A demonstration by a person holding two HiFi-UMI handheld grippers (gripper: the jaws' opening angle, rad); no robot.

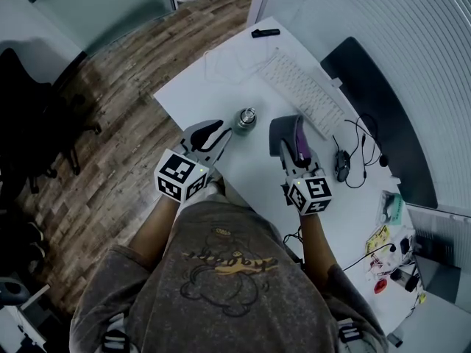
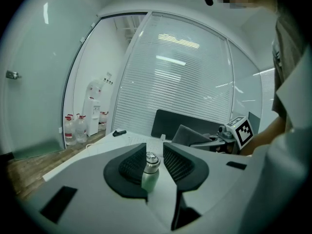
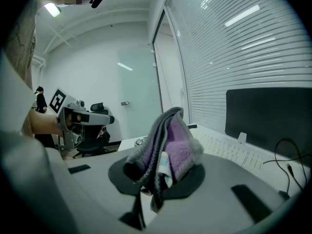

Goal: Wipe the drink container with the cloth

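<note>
while right claw (image 1: 292,135) clenches cloth (image 3: 171,143), bottle (image 2: 150,173) stands just ahead of released left claw (image 1: 220,133)

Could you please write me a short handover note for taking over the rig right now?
Left gripper: jaws open, not gripping; the steel bottle stands upright just ahead on the white desk.
Right gripper: jaws shut on the grey-purple cloth, apart from the bottle.
Done: cloth in hand.
To do: steady the bottle, wipe it.
</note>
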